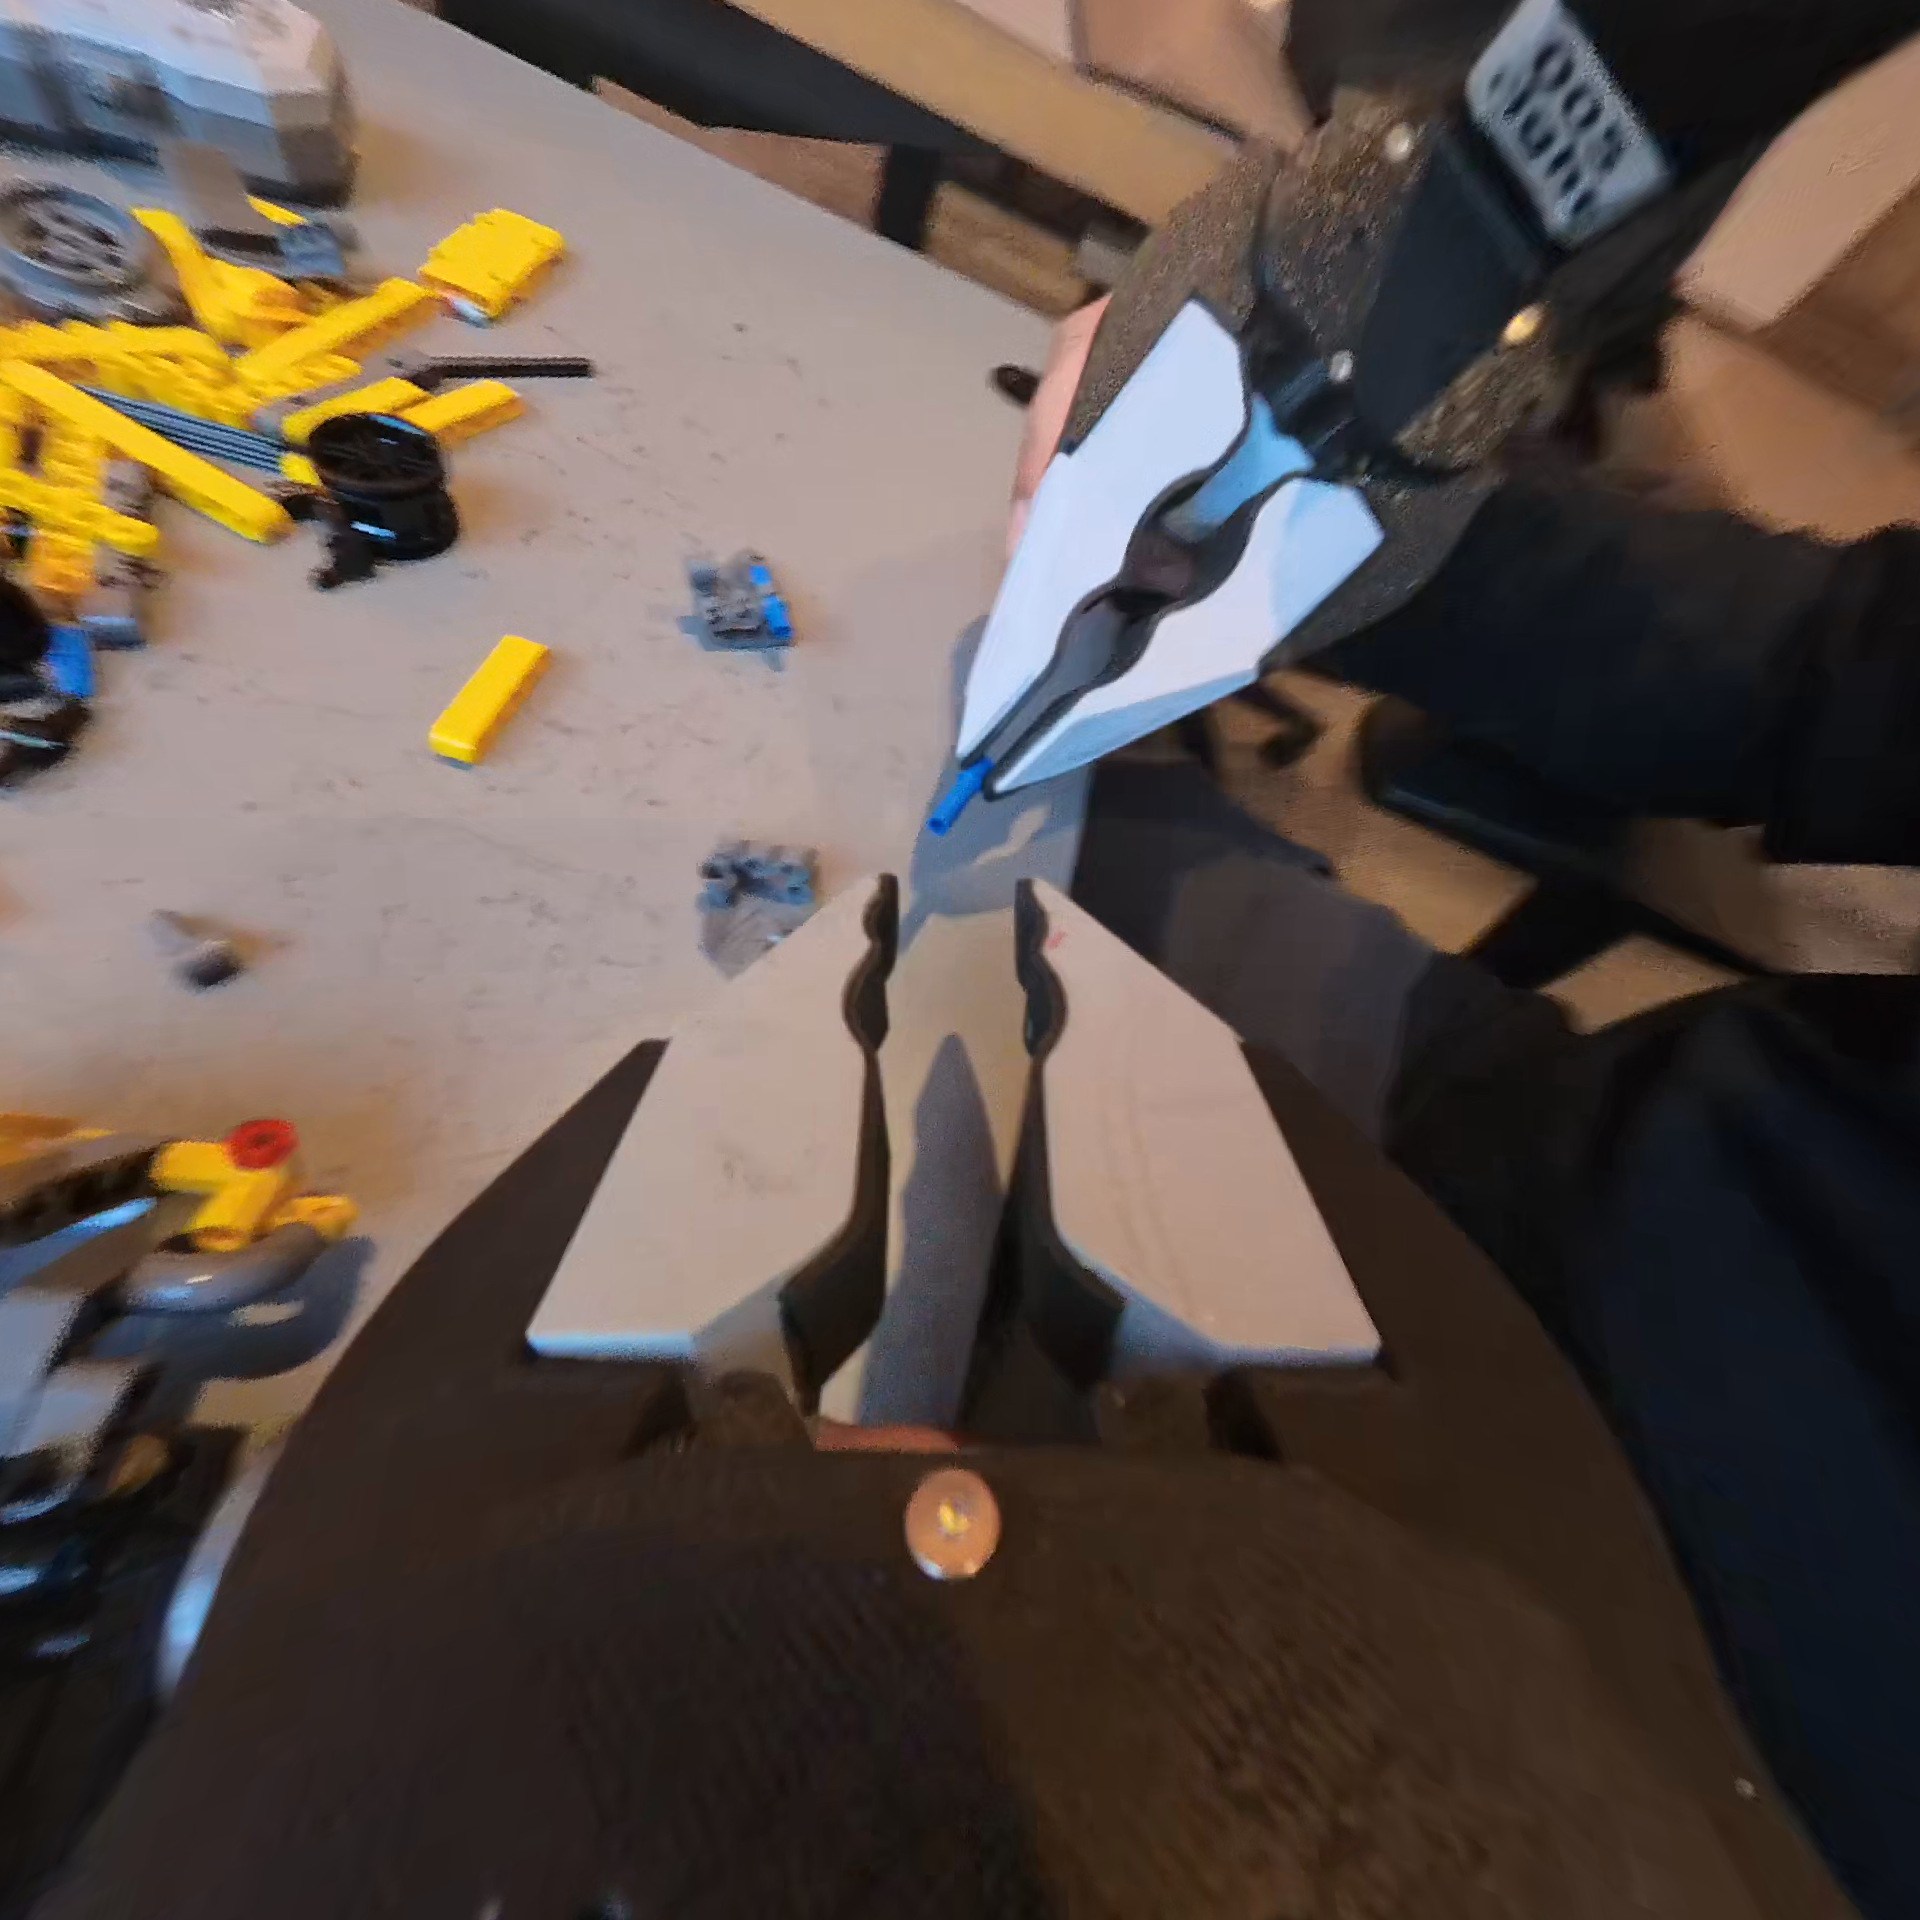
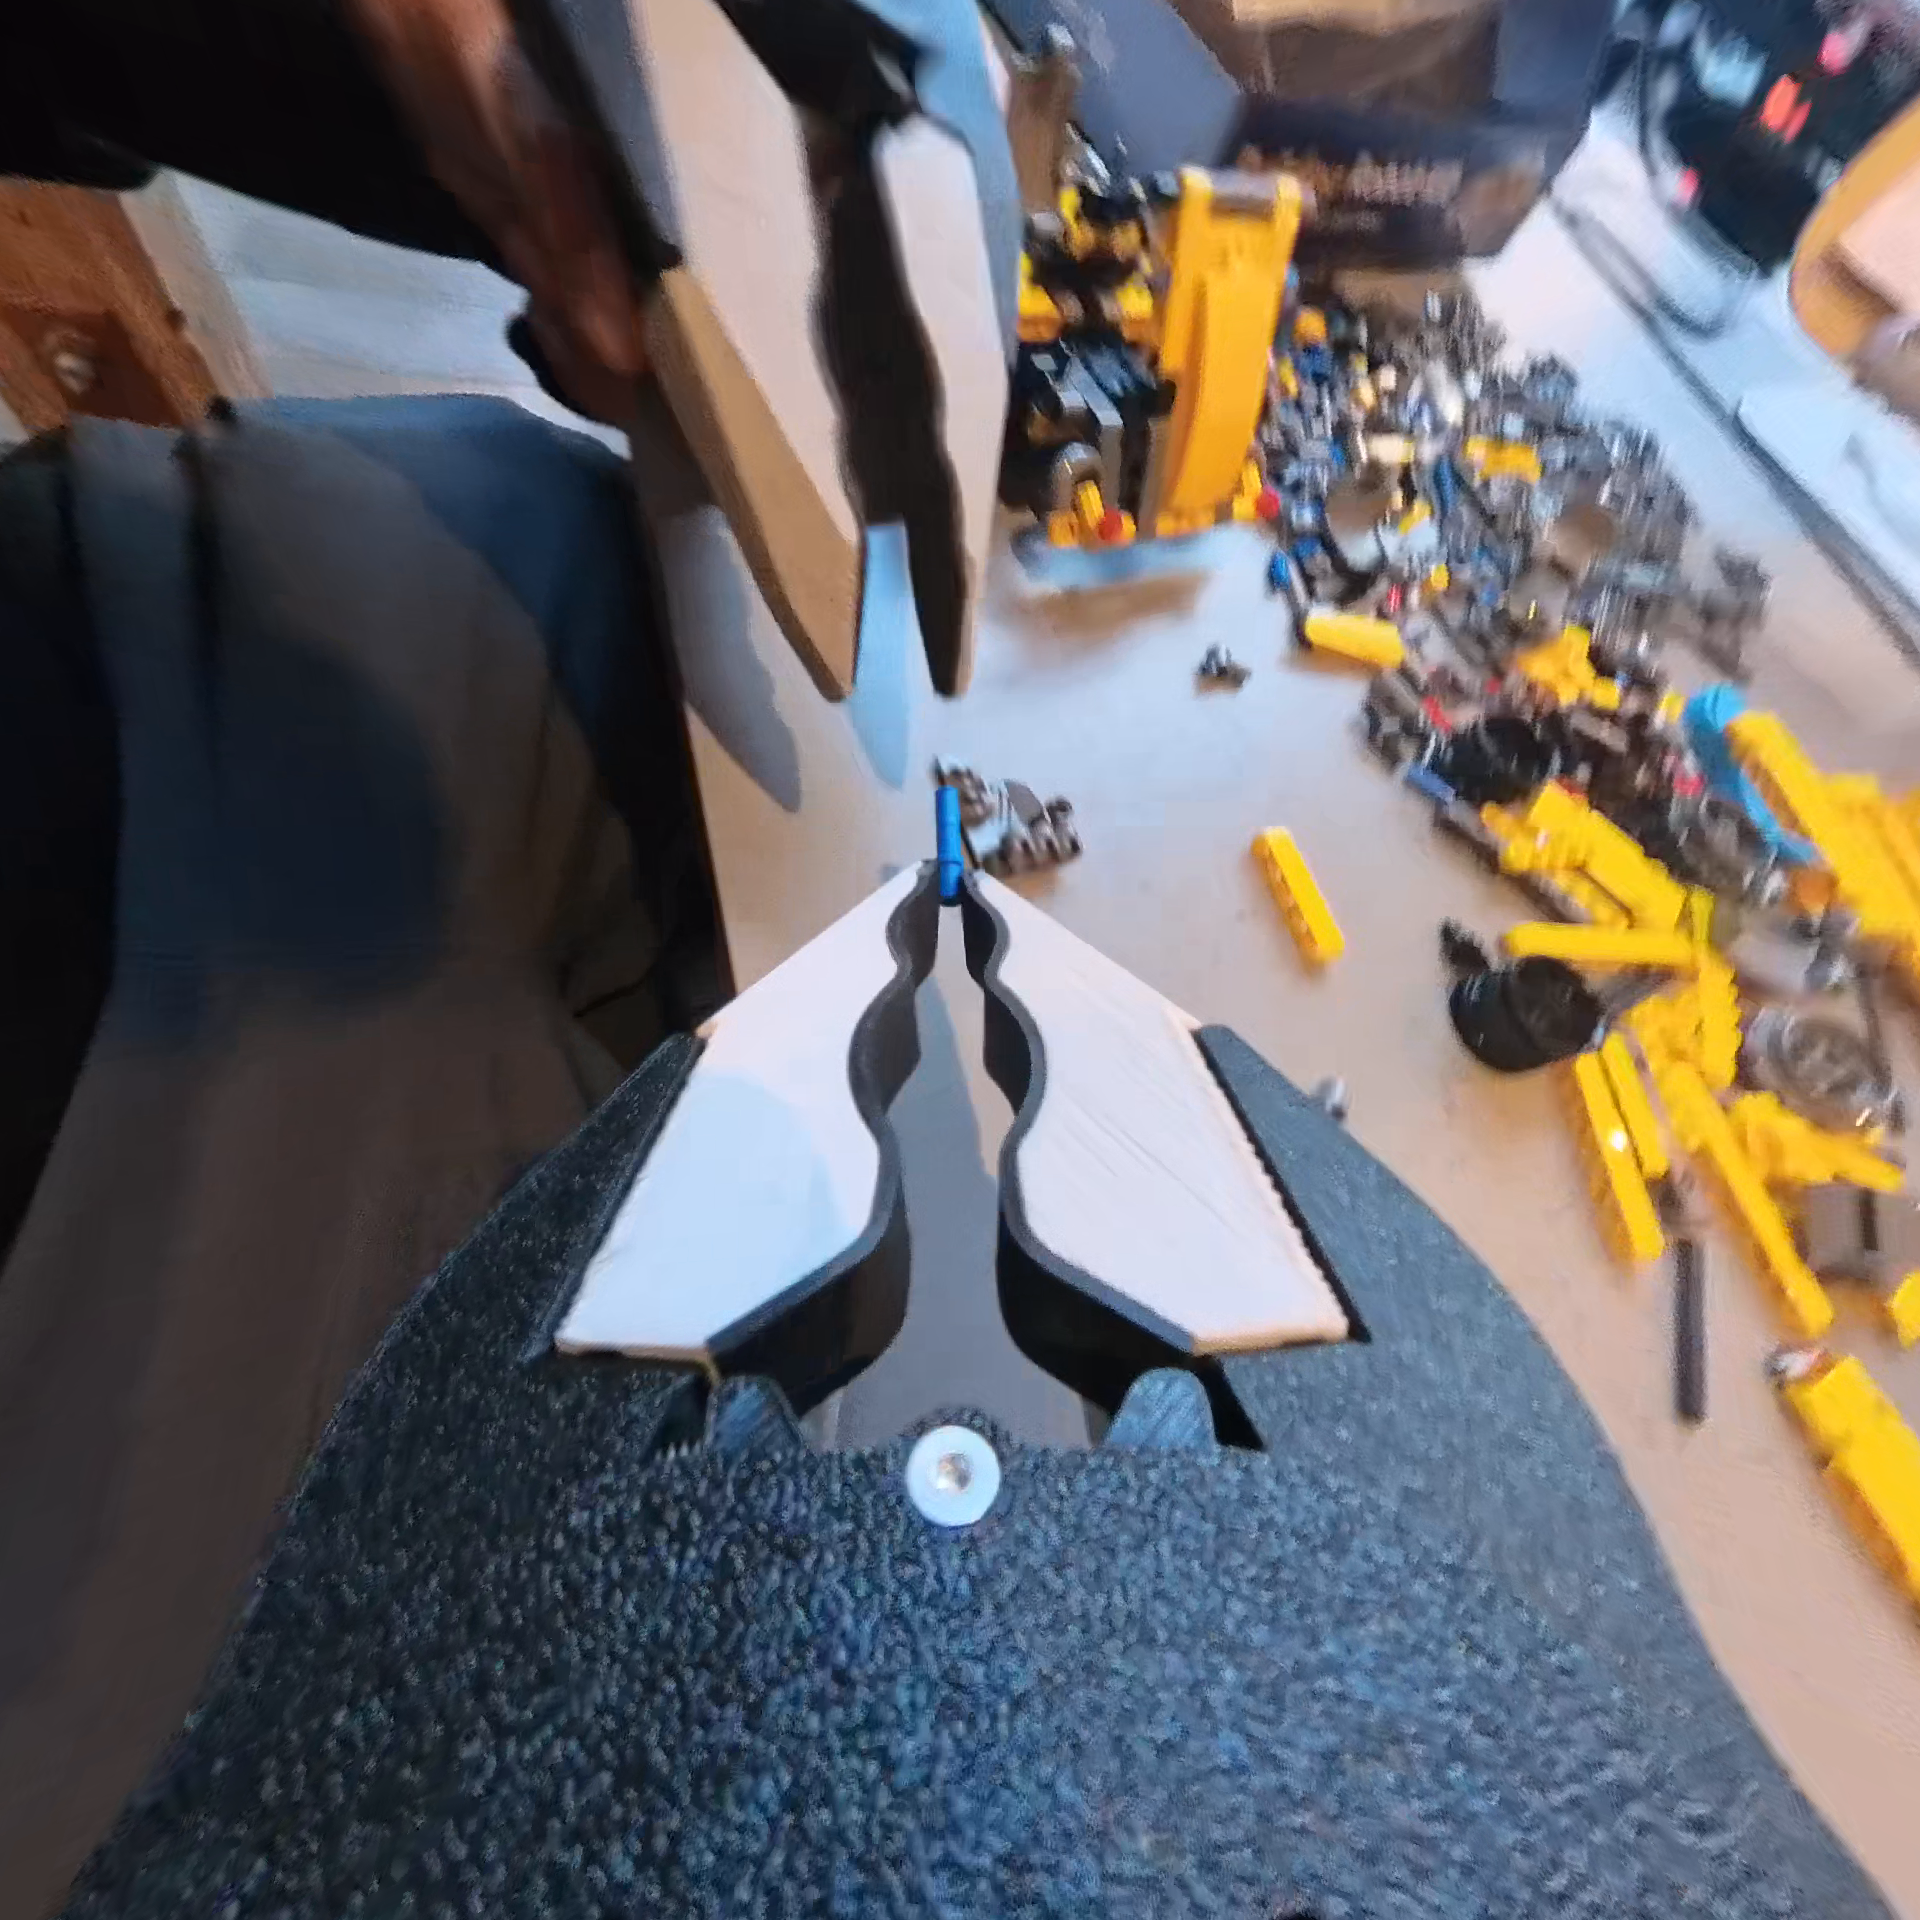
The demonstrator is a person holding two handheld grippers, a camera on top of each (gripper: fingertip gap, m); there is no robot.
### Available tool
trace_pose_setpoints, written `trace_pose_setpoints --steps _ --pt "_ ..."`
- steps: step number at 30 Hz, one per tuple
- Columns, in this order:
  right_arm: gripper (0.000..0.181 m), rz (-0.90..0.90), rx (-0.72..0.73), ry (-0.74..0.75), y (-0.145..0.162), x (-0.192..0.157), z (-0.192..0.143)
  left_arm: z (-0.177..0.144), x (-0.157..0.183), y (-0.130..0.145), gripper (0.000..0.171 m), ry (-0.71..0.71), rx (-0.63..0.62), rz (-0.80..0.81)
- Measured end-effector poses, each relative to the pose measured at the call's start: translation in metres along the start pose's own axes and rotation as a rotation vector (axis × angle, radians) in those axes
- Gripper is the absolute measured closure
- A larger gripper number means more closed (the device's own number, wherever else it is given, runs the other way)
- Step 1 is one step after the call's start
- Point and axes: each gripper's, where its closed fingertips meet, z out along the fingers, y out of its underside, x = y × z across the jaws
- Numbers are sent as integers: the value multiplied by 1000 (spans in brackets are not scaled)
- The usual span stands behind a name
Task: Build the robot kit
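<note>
My right gripper [image 2: 945,883] is shut on a small blue pin [image 2: 947,840], which sticks out past its tips above the table's near edge. In the left wrist view the right gripper [image 1: 977,764] comes in from the upper right with the blue pin [image 1: 958,795] at its tips. My left gripper [image 1: 954,904] is open and empty, a short way below the pin. It also shows in the right wrist view [image 2: 899,675], hanging down from the top, just beyond the pin. A small dark grey brick assembly [image 2: 1013,821] lies on the table right behind the pin; it also shows in the left wrist view [image 1: 756,881].
A beige table [image 1: 644,790] holds loose yellow beams [image 1: 488,698], a black wheel [image 1: 382,488], another grey-blue assembly [image 1: 740,611] and a heap of yellow and dark parts [image 2: 1621,831]. A partly built yellow model [image 2: 1195,353] stands at the back. A person's dark clothing [image 2: 312,831] borders the table edge. Left and right tips are no more than a few centimetres apart.
</note>
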Motion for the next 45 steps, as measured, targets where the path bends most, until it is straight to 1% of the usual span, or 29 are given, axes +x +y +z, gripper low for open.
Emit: trace_pose_setpoints --steps 3,5,9,12,15,17,23,27,33,38,45 --pt "177 86 -60 23 17 11 3 5 -20 -1 143 -182 -76 126" --pt "177 92 -74 22 19 12 4 14 -28 1 143 -226 -144 163" --pt "177 108 -124 -6 28 10 6 29 -40 10 143 -238 -268 181" --pt "177 126 -134 -24 31 10 4 33 -45 16 142 -210 -322 186" --pt "177 157 -115 -41 30 11 3 33 -47 21 142 -196 -367 226" --pt "177 163 -111 -44 30 11 3 34 -46 23 145 -174 -369 221" --pt "177 141 -83 -66 27 8 1 36 -45 22 146 -174 -304 204" --pt "177 145 -105 -79 30 7 3 34 -36 26 146 -159 -281 216" --pt "177 147 -113 -100 29 5 8 27 -26 33 146 -152 -282 241" --pt "177 134 -89 -103 23 6 12 27 -24 33 146 -150 -281 257" --pt "178 127 -91 -152 22 0 13 27 -24 34 147 -147 -281 257"
